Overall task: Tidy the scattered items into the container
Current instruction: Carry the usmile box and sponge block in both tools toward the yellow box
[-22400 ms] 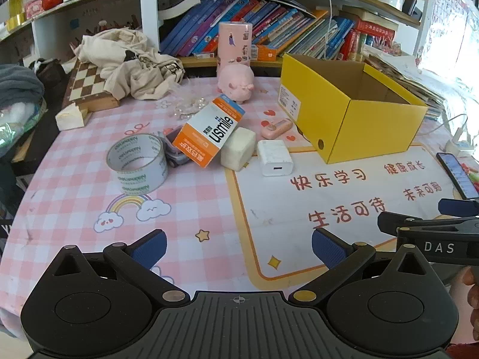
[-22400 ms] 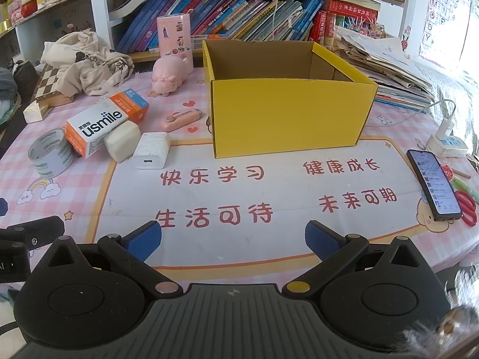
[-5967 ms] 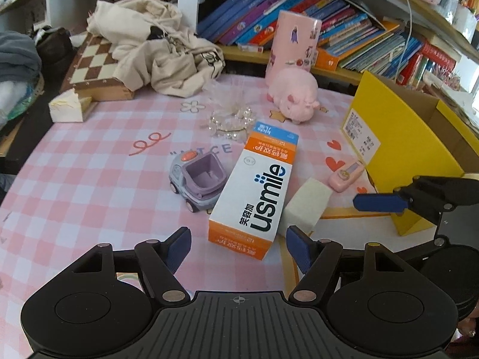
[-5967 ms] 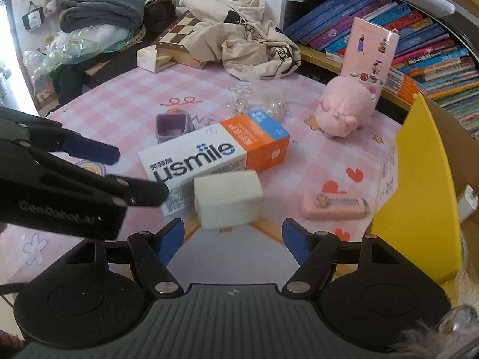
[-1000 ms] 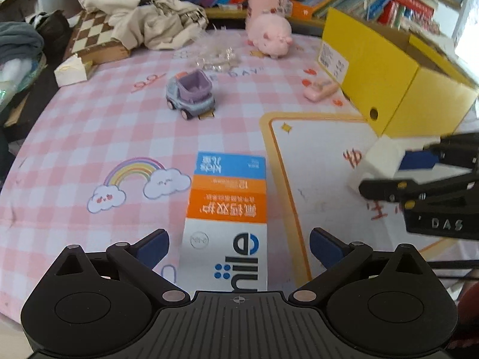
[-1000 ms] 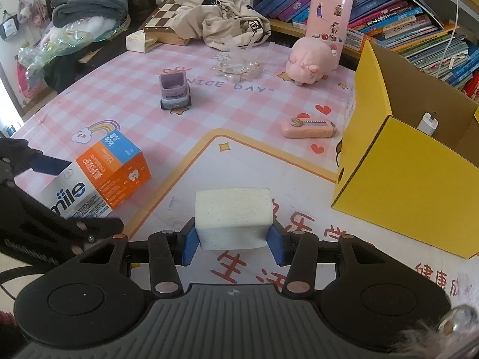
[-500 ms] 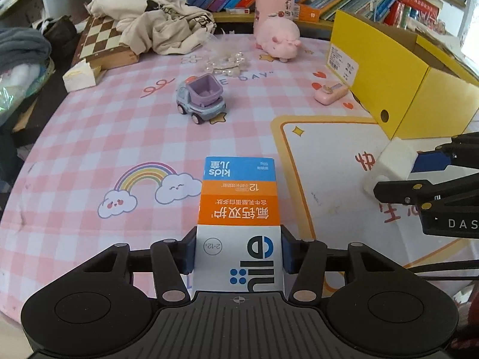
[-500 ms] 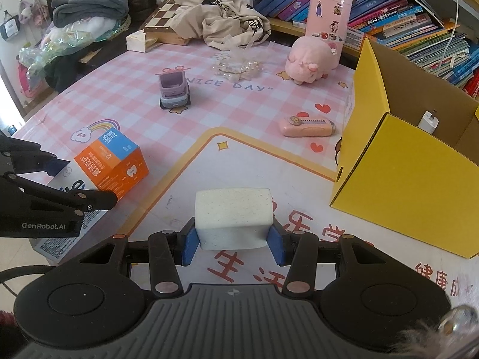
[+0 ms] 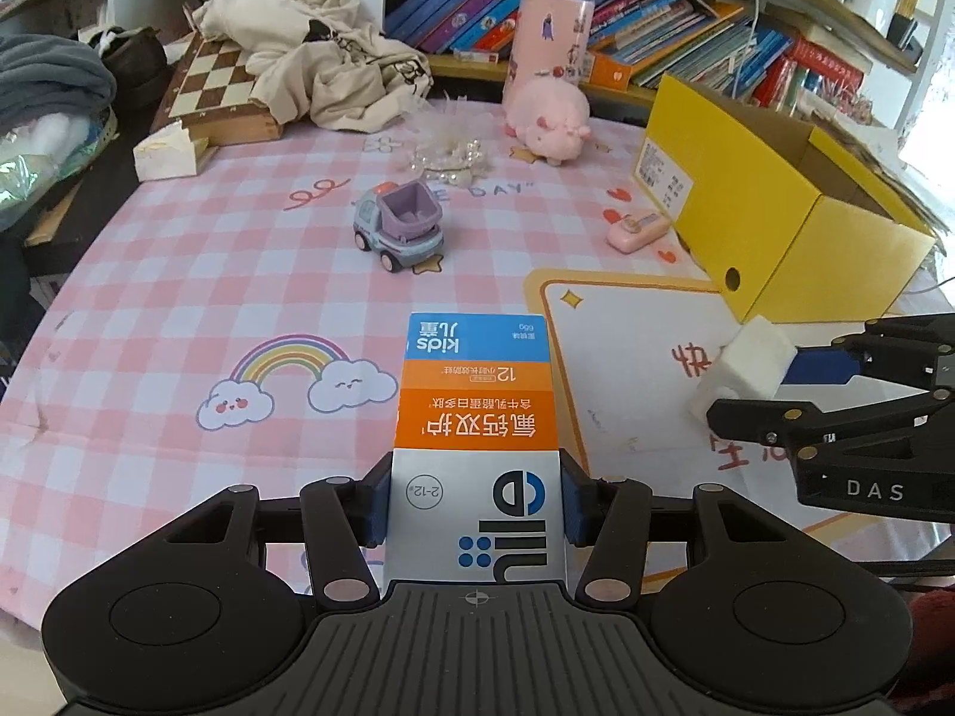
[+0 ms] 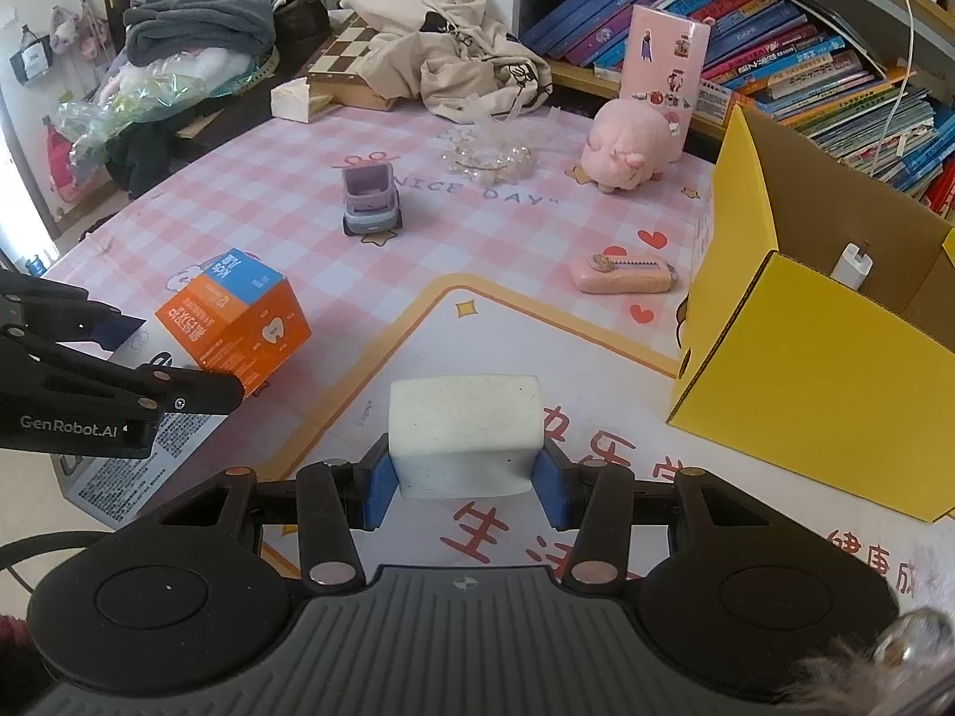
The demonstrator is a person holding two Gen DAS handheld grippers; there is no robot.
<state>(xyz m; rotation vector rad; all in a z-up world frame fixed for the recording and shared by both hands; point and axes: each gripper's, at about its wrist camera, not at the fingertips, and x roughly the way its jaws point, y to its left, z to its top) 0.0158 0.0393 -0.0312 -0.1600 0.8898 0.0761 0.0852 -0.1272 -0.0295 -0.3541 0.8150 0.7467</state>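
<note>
With a white charger (image 10: 852,265) already inside the yellow box (image 10: 812,370), the left gripper (image 9: 474,507) pinches the toothpaste carton (image 9: 477,417) and the right gripper (image 10: 464,486) pinches the white sponge block (image 10: 464,432) just short of that box, while the toy truck (image 9: 401,228) and pink case (image 9: 637,231) beside it are yet unpacked.

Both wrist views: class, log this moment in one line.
left gripper: shut on toothpaste box | right gripper: shut on white sponge | yellow box: charger inside
</note>
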